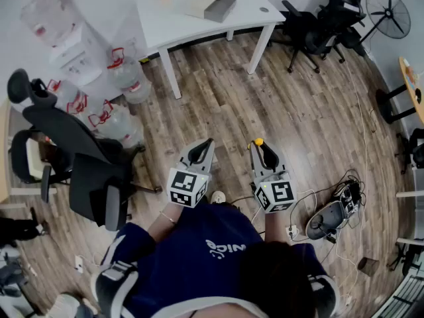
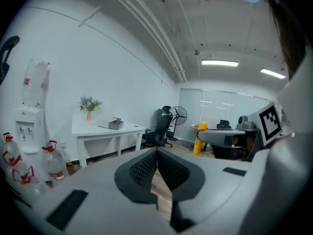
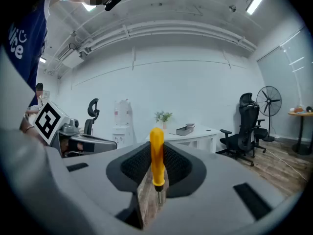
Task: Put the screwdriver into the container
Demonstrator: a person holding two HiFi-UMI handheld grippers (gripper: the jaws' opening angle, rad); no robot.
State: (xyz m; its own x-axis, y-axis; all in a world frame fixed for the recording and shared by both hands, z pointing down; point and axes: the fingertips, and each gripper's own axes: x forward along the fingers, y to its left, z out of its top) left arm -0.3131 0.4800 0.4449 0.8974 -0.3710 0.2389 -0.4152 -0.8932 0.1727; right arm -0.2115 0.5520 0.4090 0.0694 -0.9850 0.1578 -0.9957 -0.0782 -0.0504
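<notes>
A yellow-handled screwdriver [image 3: 156, 153] stands upright between the pads of my right gripper [image 3: 155, 169], handle up and metal shaft pointing down; the gripper is shut on it. In the head view its yellow tip [image 1: 258, 141] pokes out of the right gripper [image 1: 262, 146], held in front of the person's body above the wood floor. My left gripper [image 1: 206, 144] is beside it, shut with its pad tips touching and nothing between them [image 2: 157, 154]. A grey open box [image 1: 220, 8] sits on the white table [image 1: 172, 25] across the room; it also shows far off as the box [image 3: 185, 129].
Black office chairs [image 1: 73, 158] stand at the left, and more chairs [image 1: 318, 25] and a fan [image 1: 387, 5] at the back right. Water bottles [image 1: 126, 78] and a dispenser [image 1: 73, 52] line the left wall. Cables and a power strip [image 1: 331, 211] lie on the floor at the right.
</notes>
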